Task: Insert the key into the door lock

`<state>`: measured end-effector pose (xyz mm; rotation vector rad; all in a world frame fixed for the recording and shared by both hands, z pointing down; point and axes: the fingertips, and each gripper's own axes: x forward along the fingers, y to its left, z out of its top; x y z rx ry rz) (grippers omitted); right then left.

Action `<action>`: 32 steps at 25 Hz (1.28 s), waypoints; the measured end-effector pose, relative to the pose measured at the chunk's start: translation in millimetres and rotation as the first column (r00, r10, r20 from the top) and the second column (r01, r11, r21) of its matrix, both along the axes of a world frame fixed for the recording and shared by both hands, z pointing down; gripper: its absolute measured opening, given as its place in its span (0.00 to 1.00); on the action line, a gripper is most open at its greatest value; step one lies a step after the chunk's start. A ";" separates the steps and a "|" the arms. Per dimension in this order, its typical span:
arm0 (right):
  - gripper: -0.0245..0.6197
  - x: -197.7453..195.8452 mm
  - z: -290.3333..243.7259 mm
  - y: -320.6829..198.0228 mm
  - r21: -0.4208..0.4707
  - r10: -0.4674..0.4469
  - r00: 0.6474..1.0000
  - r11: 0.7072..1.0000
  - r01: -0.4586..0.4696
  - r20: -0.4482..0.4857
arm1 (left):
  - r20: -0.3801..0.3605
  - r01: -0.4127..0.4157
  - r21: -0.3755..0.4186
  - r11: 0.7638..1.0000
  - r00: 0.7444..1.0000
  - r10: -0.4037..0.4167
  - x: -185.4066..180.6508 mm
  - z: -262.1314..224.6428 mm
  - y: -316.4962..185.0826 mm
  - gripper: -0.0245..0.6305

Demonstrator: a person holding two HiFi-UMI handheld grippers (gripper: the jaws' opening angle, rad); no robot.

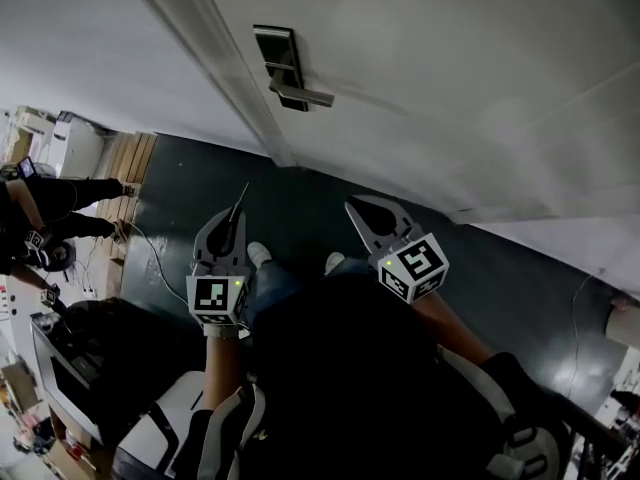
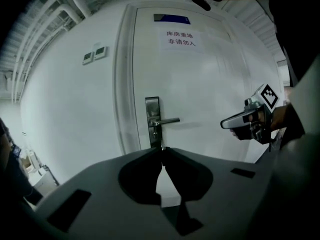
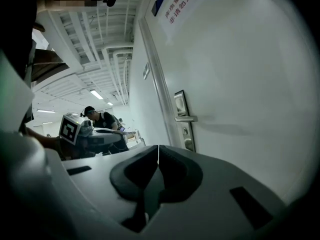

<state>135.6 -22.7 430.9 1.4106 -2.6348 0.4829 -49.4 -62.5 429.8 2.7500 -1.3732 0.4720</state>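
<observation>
The left gripper [image 1: 234,220] is held out from the person's body on a forearm [image 1: 222,368] that points toward the door [image 2: 225,74], its smooth grey jaws pinched together on the key [image 1: 242,197]. The key is a thin metal blade sticking straight out past the tips, well short of the door. In the left gripper view its tip lines up just under the lock [image 2: 153,120], a tall, narrow metal plate with a slim lever handle [image 2: 168,120]. The door is flat, matte white. The right gripper [image 1: 352,207] is angled up toward the left, its jaws pressed together with nothing between them.
</observation>
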 end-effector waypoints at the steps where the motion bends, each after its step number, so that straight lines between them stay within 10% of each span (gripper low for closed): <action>1: 0.07 2.8 1.2 0.0 -0.003 0.016 1.000 1.000 -0.016 -0.003 | 0.007 -0.019 0.005 1.000 1.000 0.019 4.6 1.1 -4.3 0.08; 17: 0.07 5.8 5.5 -43.0 -0.061 0.311 0.949 0.948 -0.314 -0.054 | 0.215 -0.308 0.130 0.943 0.937 0.276 34.6 13.2 -111.9 0.08; 32: 0.07 -19.1 19.2 -90.2 -0.080 0.515 0.850 0.848 -0.525 -0.113 | 0.483 -0.591 0.254 0.766 0.763 0.428 58.8 49.2 -171.5 0.08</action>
